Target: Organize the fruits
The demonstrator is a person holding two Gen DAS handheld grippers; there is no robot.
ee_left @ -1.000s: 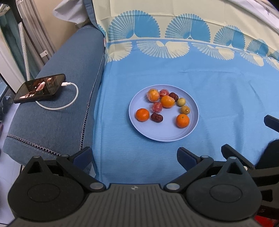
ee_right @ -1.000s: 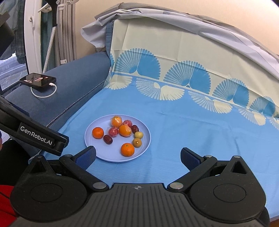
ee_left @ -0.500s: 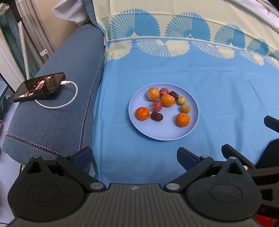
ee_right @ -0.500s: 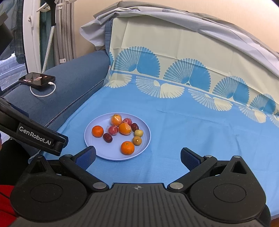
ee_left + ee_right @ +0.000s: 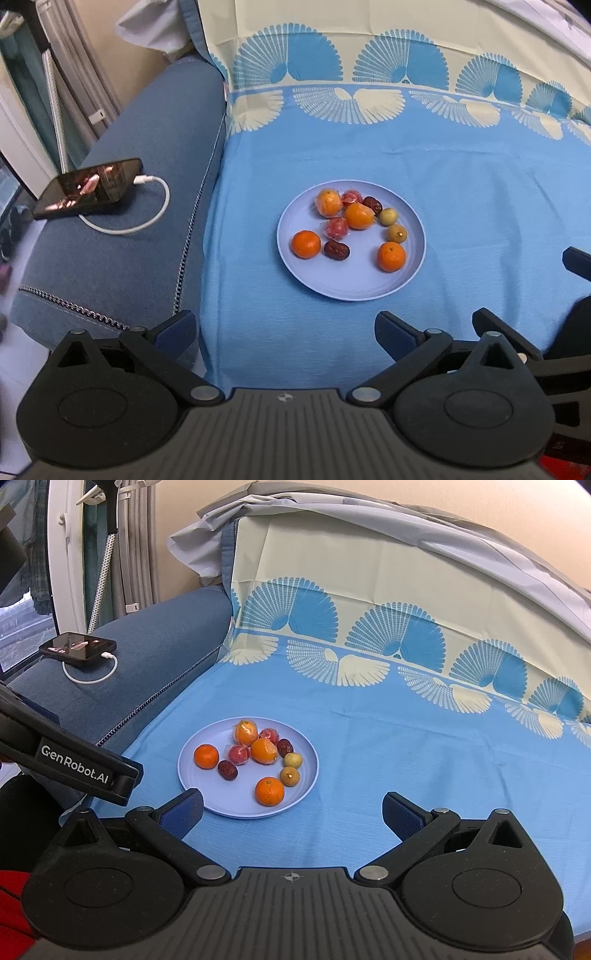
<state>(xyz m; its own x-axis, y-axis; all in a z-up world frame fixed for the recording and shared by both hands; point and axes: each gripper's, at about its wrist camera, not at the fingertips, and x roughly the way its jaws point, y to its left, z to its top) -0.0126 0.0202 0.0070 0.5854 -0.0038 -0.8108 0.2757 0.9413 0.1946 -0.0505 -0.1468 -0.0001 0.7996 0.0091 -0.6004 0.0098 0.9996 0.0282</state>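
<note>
So the round pale-blue plastic plate (image 5: 413,273) sits on the light-blue cloth with the fan print (image 5: 461,177), and all the fruit is piled on it: bare orange mandarins (image 5: 306,244), plastic-wrapped oranges (image 5: 358,216), wrapped red fruits (image 5: 337,227), dark red dates (image 5: 336,250) and small yellow-green round fruits (image 5: 396,233). Left gripper (image 5: 284,332) and right gripper (image 5: 291,808) both hang near the plate's front edge, jaws spread wide, gripping nothing. A black phone (image 5: 88,188) with a white cable (image 5: 147,218) lies on the blue sofa arm (image 5: 122,266).

Left claw (image 5: 284,332) and right claw (image 5: 291,810) side by side, both spread wide, gripping nothing.
</note>
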